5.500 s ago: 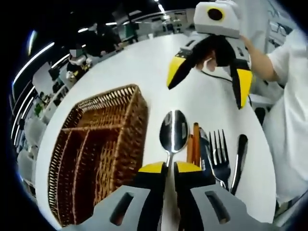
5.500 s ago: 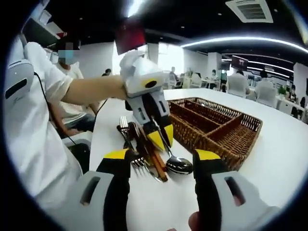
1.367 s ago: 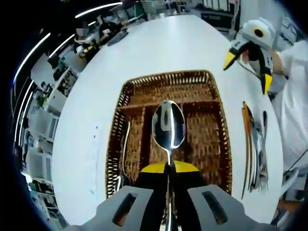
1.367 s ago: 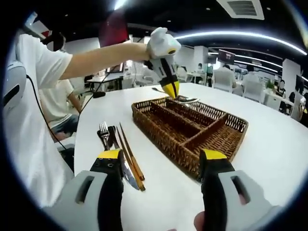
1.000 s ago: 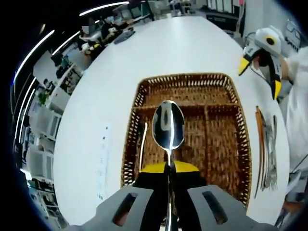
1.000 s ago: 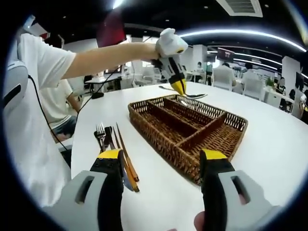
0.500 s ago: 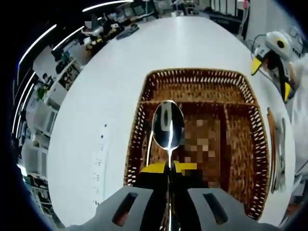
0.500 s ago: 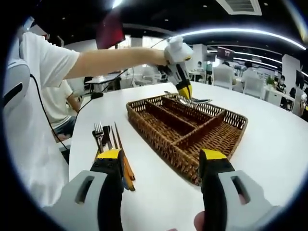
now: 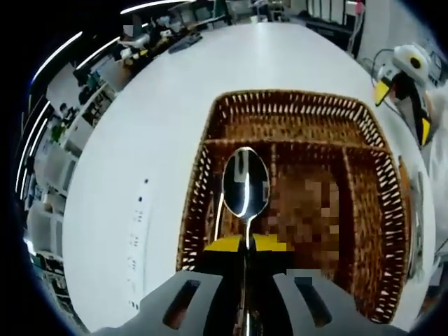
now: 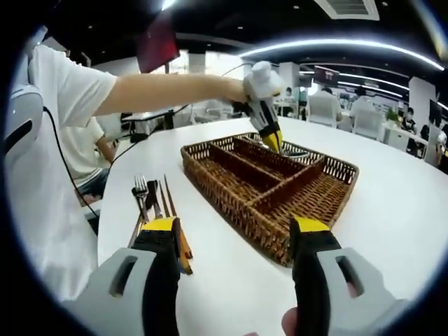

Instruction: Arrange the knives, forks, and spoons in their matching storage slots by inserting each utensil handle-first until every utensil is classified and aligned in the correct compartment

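Cutlery sorting at a round white table [image 10: 392, 203]: a steel spoon [image 9: 245, 187], bowl up toward 12 o'clock in the left gripper view, is pinched by its handle between the closed yellow-tipped jaws of the left gripper [image 9: 246, 244]. It hangs over the wicker tray [image 9: 210, 150], above the narrow slot along the tray's 9 o'clock side, where a second spoon [image 9: 218, 210] lies flat against the weave. The tray has 1 crosswise compartment at its far end and 3 lengthwise slots nearer the camera; part of the middle slot is blurred.

In the right gripper view the same tray [image 10: 231, 192] sits at center, and the left gripper [image 10: 272, 140] reaches in from 11 o'clock on a person's bare forearm [image 10: 168, 91], its yellow tips pointing down into the tray's far side. The right gripper [image 10: 238, 234] hovers low at 6 o'clock with its jaws spread wide and nothing between them, the tray's near corner just beyond the right-hand jaw. At 9 o'clock from the tray, on the tabletop, lie the remaining pieces in a tight bundle: a fork [image 10: 140, 192], dark-handled utensils and a pair of wooden chopsticks [image 10: 171, 206], the chopsticks' near ends passing behind the left-hand jaw. A person in a white T-shirt [image 10: 49, 182] stands at the table's edge at 9 o'clock.
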Available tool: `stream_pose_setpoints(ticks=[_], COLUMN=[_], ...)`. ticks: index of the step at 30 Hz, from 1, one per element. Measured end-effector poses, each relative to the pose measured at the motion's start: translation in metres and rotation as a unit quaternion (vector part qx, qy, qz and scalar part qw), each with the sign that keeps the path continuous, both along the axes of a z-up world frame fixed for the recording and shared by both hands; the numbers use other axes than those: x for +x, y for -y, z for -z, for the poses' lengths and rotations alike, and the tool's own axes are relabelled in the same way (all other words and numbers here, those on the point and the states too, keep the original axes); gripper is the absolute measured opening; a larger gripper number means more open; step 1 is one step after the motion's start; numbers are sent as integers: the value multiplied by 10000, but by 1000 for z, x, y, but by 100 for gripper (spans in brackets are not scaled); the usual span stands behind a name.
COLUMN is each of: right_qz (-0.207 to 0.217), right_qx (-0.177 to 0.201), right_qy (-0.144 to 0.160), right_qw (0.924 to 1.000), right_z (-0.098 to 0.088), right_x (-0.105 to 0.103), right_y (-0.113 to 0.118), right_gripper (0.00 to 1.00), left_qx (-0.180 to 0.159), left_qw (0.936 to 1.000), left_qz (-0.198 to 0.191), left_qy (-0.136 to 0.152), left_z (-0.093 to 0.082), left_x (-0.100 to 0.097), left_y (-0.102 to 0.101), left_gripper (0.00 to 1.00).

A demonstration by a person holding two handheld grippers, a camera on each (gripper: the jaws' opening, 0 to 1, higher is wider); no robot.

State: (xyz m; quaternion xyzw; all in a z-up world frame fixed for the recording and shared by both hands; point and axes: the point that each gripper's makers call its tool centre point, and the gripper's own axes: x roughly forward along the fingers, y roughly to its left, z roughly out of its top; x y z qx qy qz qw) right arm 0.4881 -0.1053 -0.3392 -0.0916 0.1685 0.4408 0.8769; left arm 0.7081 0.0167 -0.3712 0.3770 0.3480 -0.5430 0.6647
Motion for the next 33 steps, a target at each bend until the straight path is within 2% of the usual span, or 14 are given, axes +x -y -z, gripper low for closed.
stream_pose_setpoints(ticks=[4,9,12,21,23,26,33], right_qz=[30,21,28,32,31,34,30], right_qx=[-4,-10,-14,-12,-14,-37,-26], right_qy=[-9,-14,-37,-52,-60,-77,-85], right_qw=[10000,10000,10000,10000,10000,10000,10000], right_z=[0,1,3,4,5,6,6], right_x=[1,1,2,2,2,2,2], right_y=[2,2,3,4,5,6,4], right_gripper=[65,65,65,65,65,65,65], left_qx=[59,-24,14,63,-5,37,365], left_qw=[10000,10000,10000,10000,10000,9999,9978], left_qz=[-31,-39,57,63,41,153,530], left_qy=[-16,-66,33,-37,-65,-54,145], left_z=[8,13,17,28,25,26,27], left_x=[7,11,14,14,14,12,9], left_y=[-2,0,0,0,1,3,6], left_gripper=[2,2,2,2,2,2,2])
